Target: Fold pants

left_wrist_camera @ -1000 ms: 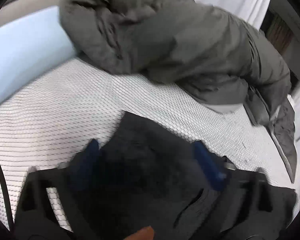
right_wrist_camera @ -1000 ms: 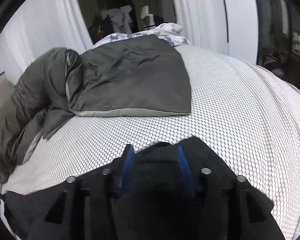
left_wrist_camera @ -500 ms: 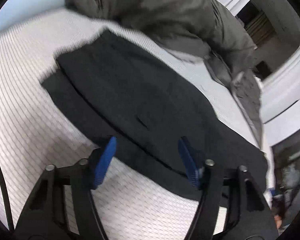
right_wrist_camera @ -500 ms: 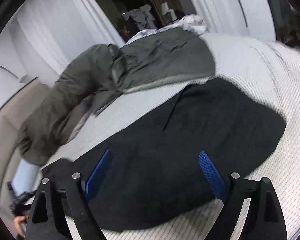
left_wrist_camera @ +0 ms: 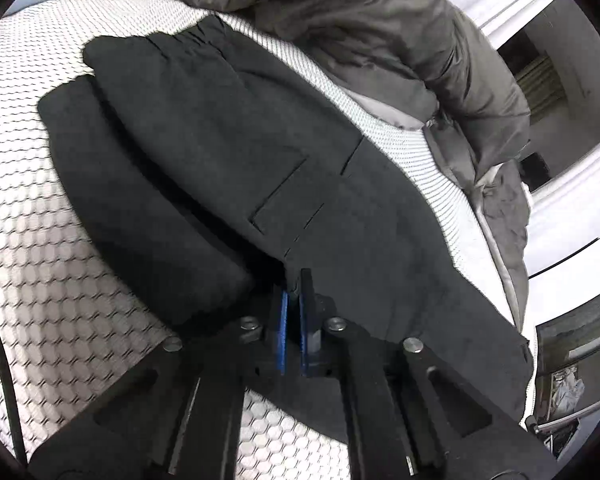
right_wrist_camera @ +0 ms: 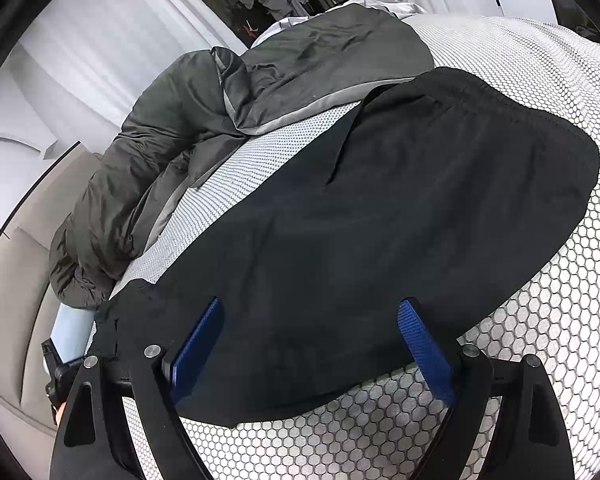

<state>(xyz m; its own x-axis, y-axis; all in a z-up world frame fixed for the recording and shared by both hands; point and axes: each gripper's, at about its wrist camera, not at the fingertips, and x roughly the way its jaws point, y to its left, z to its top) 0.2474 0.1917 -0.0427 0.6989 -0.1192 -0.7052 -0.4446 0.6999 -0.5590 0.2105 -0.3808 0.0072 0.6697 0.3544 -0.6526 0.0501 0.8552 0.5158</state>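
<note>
Black pants [left_wrist_camera: 220, 140] lie folded flat on the white honeycomb bedsheet [left_wrist_camera: 40, 260], one layer over the other, with a back pocket facing up. My left gripper [left_wrist_camera: 294, 280] is shut at their near edge, the blue pads pinched together with a fold of the black cloth at the tips. In the right wrist view the pants [right_wrist_camera: 380, 220] stretch from lower left to upper right. My right gripper [right_wrist_camera: 311, 306] hangs open just over their near edge, with the cloth lying loose below the spread blue pads [right_wrist_camera: 420, 336].
A bulky grey duvet [left_wrist_camera: 380, 40] is heaped along the far side of the bed, also as the duvet [right_wrist_camera: 180, 140] beyond the pants. A pale blue pillow [right_wrist_camera: 74, 328] lies at the left end. White curtains and a dark doorway stand behind the bed.
The pants went from bunched at both grippers to lying flat and folded on the sheet. The left jaws closed from wide open. The right jaws spread wider and both grippers drew back to the near edge.
</note>
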